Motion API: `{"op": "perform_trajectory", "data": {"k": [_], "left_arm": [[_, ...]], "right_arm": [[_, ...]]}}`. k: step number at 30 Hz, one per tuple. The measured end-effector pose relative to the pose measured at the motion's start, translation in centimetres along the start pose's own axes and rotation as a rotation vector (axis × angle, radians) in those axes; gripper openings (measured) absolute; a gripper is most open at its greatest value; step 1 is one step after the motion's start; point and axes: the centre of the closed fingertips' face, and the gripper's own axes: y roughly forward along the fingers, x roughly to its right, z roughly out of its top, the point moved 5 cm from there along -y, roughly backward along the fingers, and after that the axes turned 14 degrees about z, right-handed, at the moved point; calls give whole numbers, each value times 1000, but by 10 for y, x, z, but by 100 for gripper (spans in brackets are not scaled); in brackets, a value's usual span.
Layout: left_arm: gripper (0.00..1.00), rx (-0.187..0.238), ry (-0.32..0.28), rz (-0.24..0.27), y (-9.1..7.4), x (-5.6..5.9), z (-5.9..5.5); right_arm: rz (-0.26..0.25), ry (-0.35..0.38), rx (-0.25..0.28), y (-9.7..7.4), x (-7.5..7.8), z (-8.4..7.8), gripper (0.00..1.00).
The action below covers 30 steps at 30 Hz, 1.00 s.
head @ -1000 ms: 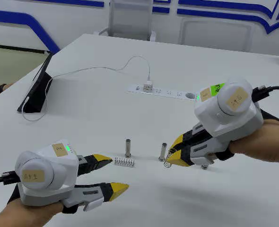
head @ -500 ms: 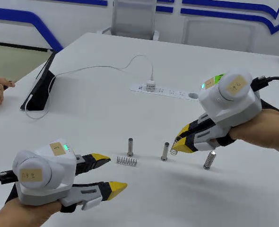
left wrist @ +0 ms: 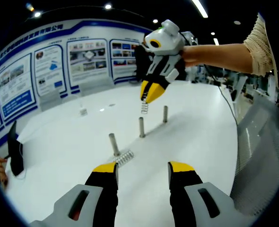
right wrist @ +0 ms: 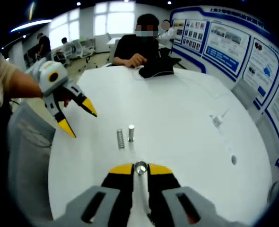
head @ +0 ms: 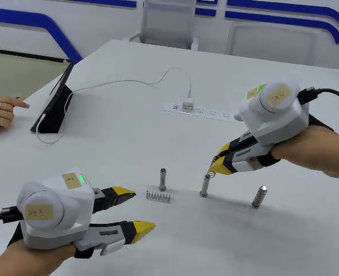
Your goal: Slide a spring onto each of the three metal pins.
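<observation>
- The right gripper (head: 218, 167) is pinching a spring (head: 212, 173) at its tips, directly over a pin (head: 205, 185).
- The left gripper (head: 137, 210) is holding its jaws spread, with a loose spring (head: 158, 196) lying just ahead.

Lower left of the head view: the left gripper (head: 142, 210) has a rounded white plastic housing, two tan paper labels (head: 38, 212) with handwriting, a small green light (head: 81, 179), and black jaws tipped in yellow. The right gripper (head: 217, 165), at right, is built alike, with a thin black cable (head: 330, 93) leaving its housing. Upper right of the left gripper view: a beige knitted sleeve (left wrist: 261, 42).
</observation>
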Motion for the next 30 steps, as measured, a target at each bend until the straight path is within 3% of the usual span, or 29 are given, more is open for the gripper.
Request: {"op": "perform_trajectory", "data": {"k": [30], "left_arm": [[42, -7, -11, 15, -2, -2, -2]], "right_arm": [[24, 46, -42, 23, 12, -10, 12]]}}
